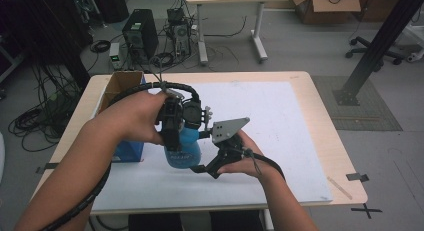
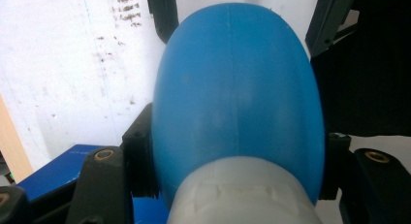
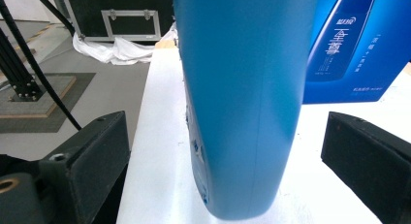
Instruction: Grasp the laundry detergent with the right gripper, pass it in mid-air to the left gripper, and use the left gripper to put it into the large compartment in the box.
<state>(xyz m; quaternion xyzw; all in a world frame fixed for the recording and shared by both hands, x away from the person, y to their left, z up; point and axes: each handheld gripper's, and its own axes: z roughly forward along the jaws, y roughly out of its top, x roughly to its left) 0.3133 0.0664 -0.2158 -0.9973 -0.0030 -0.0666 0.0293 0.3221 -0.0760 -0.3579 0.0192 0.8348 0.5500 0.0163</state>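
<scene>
Blue box just beside bottle

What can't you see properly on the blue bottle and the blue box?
- Blue bottle: in the high view the left gripper covers its top, and its label is too small to read.
- In the left gripper view its base is out of sight.
- In the right gripper view the top edge cuts off its top.
- Blue box: the bottle hides part of it there.

Chinese "全擎" — blue box
</scene>
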